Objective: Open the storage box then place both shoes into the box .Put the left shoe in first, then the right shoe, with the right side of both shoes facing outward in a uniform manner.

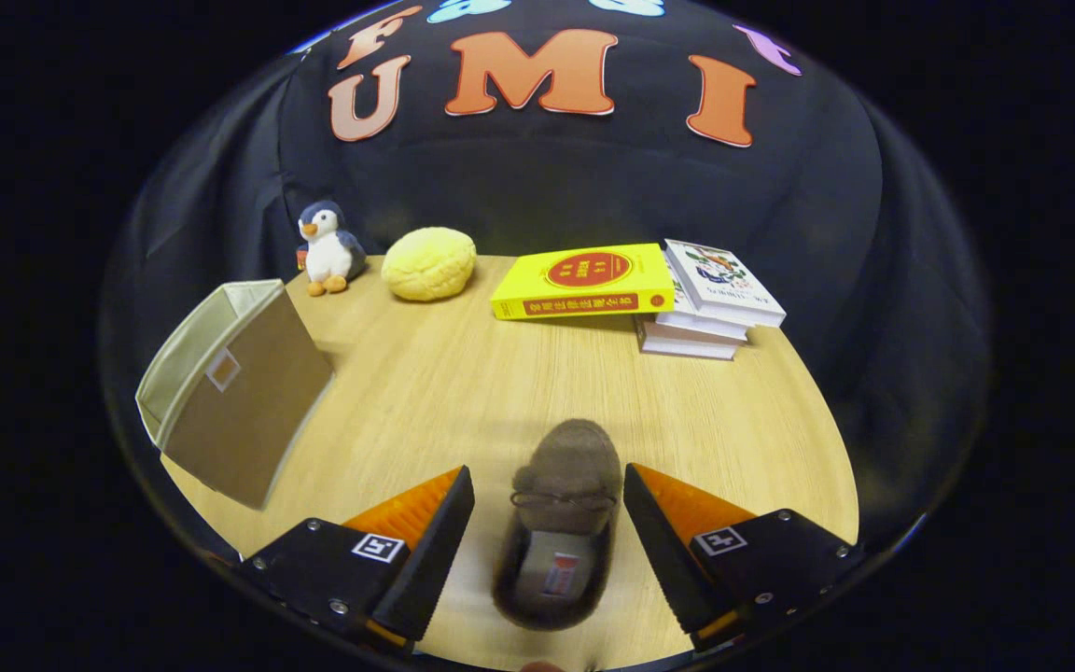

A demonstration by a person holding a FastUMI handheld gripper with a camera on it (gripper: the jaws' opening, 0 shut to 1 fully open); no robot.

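A brown fuzzy shoe (564,518) with a small bow lies on the wooden table (463,373), toe pointing away from me, right between my two fingers. My gripper (549,504) is open, with a gap left on each side of the shoe, and neither orange-and-black finger (425,532) presses on it. The beige fabric storage box (234,392) stands to the left beyond the fingers, its top open and tilted in this view.
At the back of the table sit a plush penguin (328,247) and a yellow bun-shaped cushion (429,264). A yellow book (582,280) leans on a stack of white books (713,299) at the back right. Bare wood lies between the shoe and these.
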